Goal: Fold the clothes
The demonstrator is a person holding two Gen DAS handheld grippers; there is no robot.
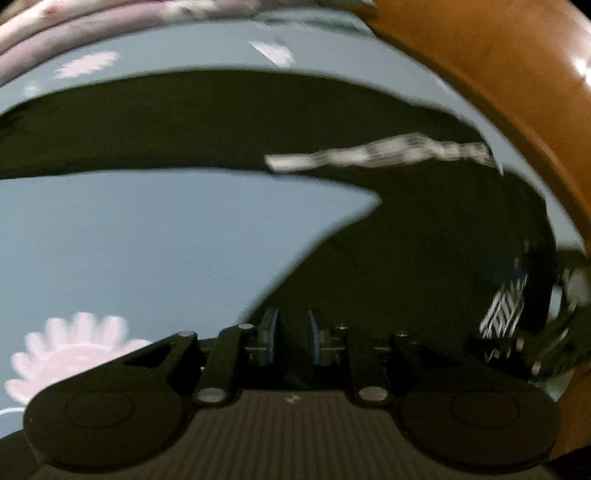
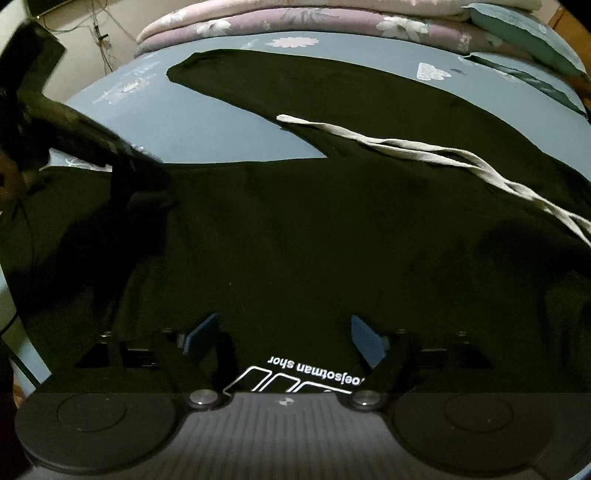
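A black hooded garment [image 2: 295,229] lies spread on a blue bedsheet [image 2: 221,125]. One sleeve [image 2: 229,74] reaches to the far left, and pale drawstrings [image 2: 424,151] trail across the right side. White printed lettering [image 2: 314,365] shows near my right gripper [image 2: 286,336], which hangs open just above the cloth with nothing between its fingers. In the blurred left wrist view my left gripper [image 1: 293,336] has its jaws nearly together at the edge of the black garment [image 1: 369,258], with dark cloth pinched between the pads. The drawstring [image 1: 369,155] shows there too.
Folded floral quilts [image 2: 295,18] are stacked at the bed's far end, with a teal pillow [image 2: 517,51] to their right. A wooden bed frame [image 1: 498,74] curves along the right. Cables [image 2: 99,33] hang on the wall at far left. A dark arm [image 2: 74,122] enters from the left.
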